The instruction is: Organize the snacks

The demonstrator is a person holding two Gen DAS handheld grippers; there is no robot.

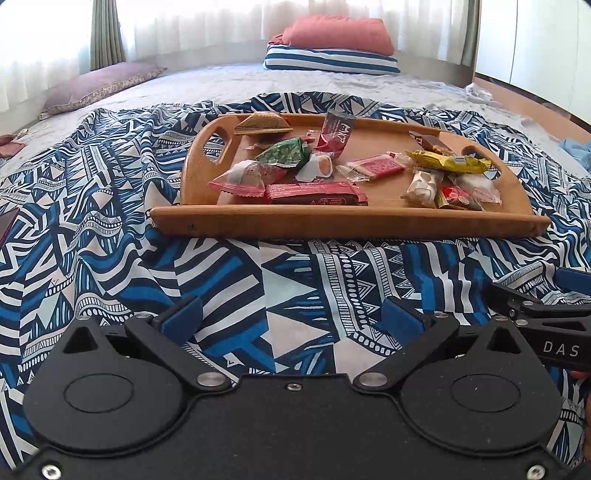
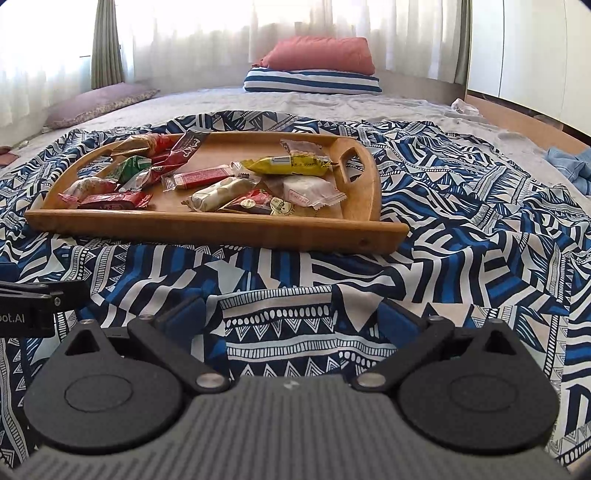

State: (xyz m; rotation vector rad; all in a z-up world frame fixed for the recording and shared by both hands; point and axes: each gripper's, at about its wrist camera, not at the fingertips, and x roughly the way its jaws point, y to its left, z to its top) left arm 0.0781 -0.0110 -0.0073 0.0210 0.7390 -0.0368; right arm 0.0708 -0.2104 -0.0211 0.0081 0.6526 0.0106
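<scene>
A wooden tray (image 1: 351,223) with cut-out handles lies on a blue-and-white patterned cloth (image 1: 110,229) on a bed. Several wrapped snacks lie scattered in it: a yellow bar (image 1: 448,162), a dark red bar (image 1: 317,194), a green packet (image 1: 286,151), a red upright wrapper (image 1: 336,129). The same tray (image 2: 221,227) sits ahead and to the left in the right wrist view, with the yellow bar (image 2: 288,164) near its right handle. My left gripper (image 1: 291,319) and my right gripper (image 2: 291,317) are both open, empty, low over the cloth, short of the tray.
At the head of the bed, a red pillow (image 1: 340,35) rests on a striped one (image 1: 332,61). A mauve pillow (image 1: 99,85) lies at the far left. Blue fabric (image 2: 569,162) lies at the right edge. A wooden bed frame (image 1: 532,107) runs along the right.
</scene>
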